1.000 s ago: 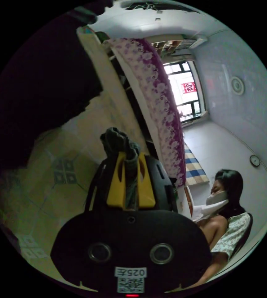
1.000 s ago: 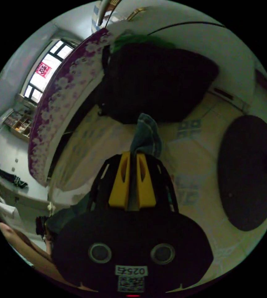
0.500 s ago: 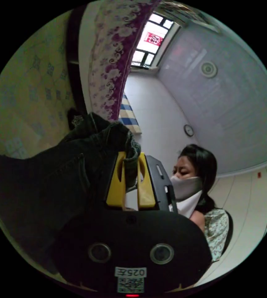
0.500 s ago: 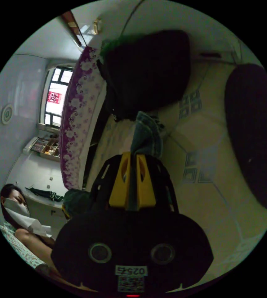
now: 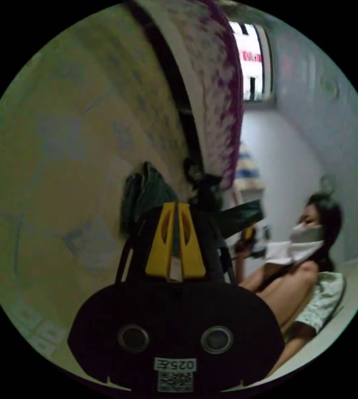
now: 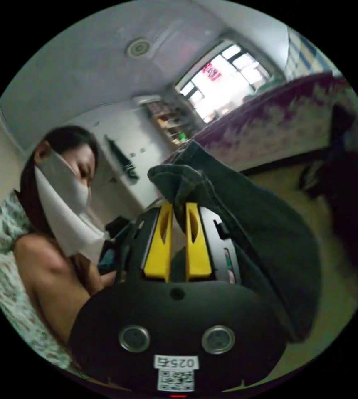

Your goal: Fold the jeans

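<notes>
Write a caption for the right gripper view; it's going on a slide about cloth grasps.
Right gripper shut on a bunched fold of dark jeans draping beside it.

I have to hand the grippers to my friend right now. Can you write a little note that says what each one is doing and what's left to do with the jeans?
Left gripper: jaws closed on a bunched bit of the jeans, held up over the tiled floor.
Right gripper: jaws closed on another edge of the jeans; the cloth drapes away from the jaws, hanging in the air.
The bed with the purple cover is beside you.
Done: both ends are picked up.
Left: no fold shows yet. The jeans likely need to be spread flat, then folded. Hold tight; the view is blurry, so things are moving.
</notes>
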